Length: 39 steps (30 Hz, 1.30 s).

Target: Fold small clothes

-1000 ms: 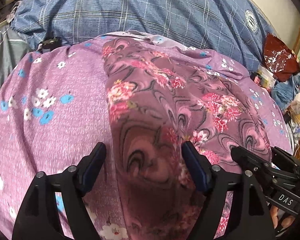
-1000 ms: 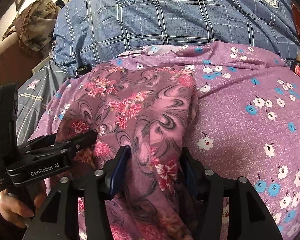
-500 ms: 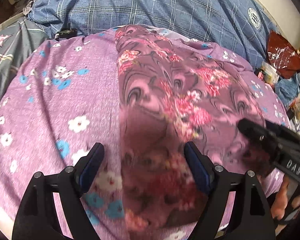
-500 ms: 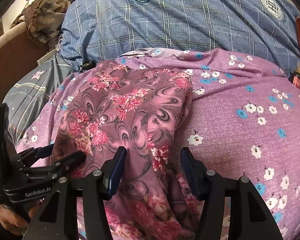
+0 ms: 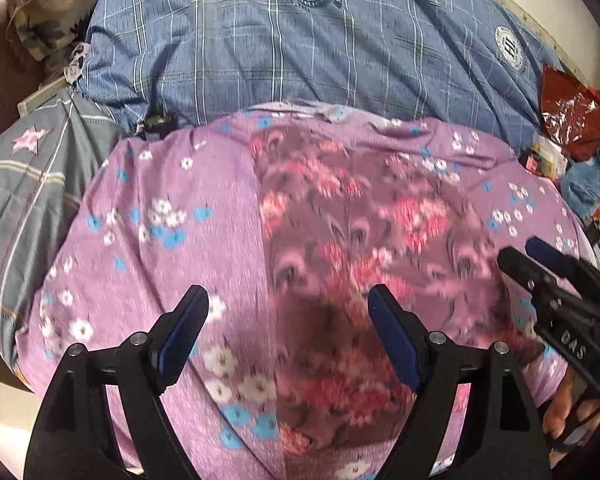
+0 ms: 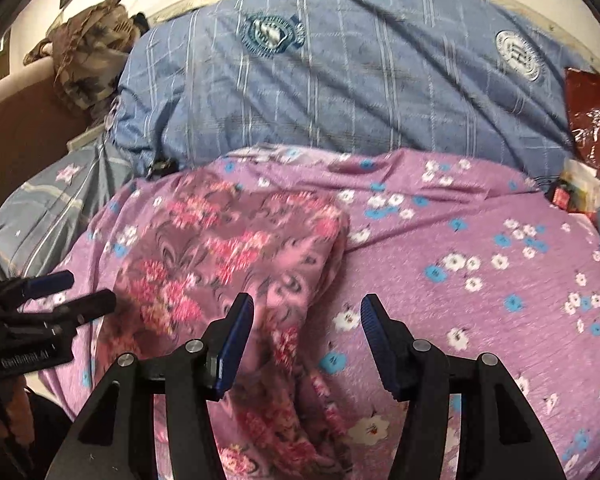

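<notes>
Left wrist view: one patterned garment (image 5: 340,248) is laid on one purple floral sheet (image 5: 160,240); the left gripper (image 5: 288,332) is spread apart. Right wrist view: the right gripper (image 6: 307,344) is likewise held apart, above the garment's edge.

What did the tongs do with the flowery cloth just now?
The right tongs let go of the dark flowery cloth and opened. Both the right and left tongs pulled back. The cloth now lies folded on the purple sheet; the blue pillow stayed put.
</notes>
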Motion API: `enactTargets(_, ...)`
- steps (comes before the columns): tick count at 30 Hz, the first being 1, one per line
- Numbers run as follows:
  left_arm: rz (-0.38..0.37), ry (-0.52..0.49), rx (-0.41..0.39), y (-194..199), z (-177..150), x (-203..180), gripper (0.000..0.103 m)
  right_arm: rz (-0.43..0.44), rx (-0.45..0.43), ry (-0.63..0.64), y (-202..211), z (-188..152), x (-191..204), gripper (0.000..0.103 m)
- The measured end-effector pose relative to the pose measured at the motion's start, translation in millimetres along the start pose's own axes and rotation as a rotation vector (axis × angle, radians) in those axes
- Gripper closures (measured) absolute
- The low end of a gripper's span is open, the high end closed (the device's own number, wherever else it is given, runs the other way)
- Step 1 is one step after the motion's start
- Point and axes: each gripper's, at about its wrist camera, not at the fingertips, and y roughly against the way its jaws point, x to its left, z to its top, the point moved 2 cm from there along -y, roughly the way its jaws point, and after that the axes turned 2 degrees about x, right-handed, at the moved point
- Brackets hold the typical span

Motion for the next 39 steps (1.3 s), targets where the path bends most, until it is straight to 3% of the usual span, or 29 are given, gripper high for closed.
enactTargets(7, 0.028, -0.01, 0.034, -25.0, 32.0, 1.1, 0.02, 0.034, -0.038, -0.045, -5.3, 20.0, 4.5, 0.047)
enactTargets(9, 0.037, -0.02, 0.043, -33.1, 38.0, 0.5, 0.02, 0.035, -0.035, -0.05, -12.1, 26.3, 8.0, 0.055)
enactTargets(16, 0.077, -0.021, 0.079, -58.7, 50.4, 8.2, 0.02, 0.044, -0.003, -0.049, -37.4, 39.8, 20.0, 0.066)
enactTargets(19, 0.077, -0.003, 0.094, -68.9, 52.7, 14.8, 0.02, 0.07, 0.054, -0.053, -55.8, 41.9, 24.6, 0.069)
enactTargets(23, 0.09, -0.013, 0.132, -89.6, 51.6, 14.3, 0.019, 0.048, 0.213, -0.076, -96.7, 33.6, 23.4, 0.068)
enactTargets(25, 0.098, -0.037, 0.151, -96.0, 49.3, 9.1, 0.019, 0.073, 0.232, -0.122, -103.0, 31.5, 17.0, 0.068)
enactTargets(28, 0.104, -0.057, 0.146, -90.2, 47.7, 3.5, 0.019, 0.099, 0.226, -0.141, -95.1, 31.6, 12.1, 0.068)
enactTargets(33, 0.086, -0.06, 0.112, -55.8, 33.2, 4.6, 0.02, 0.162, 0.142, -0.161, -62.4, 31.3, 1.1, 0.065)
enactTargets(39, 0.062, -0.089, 0.084, -9.3, -7.2, 0.0, 0.02, 0.239, 0.107, -0.134, -28.2, 16.1, -5.1, 0.066)
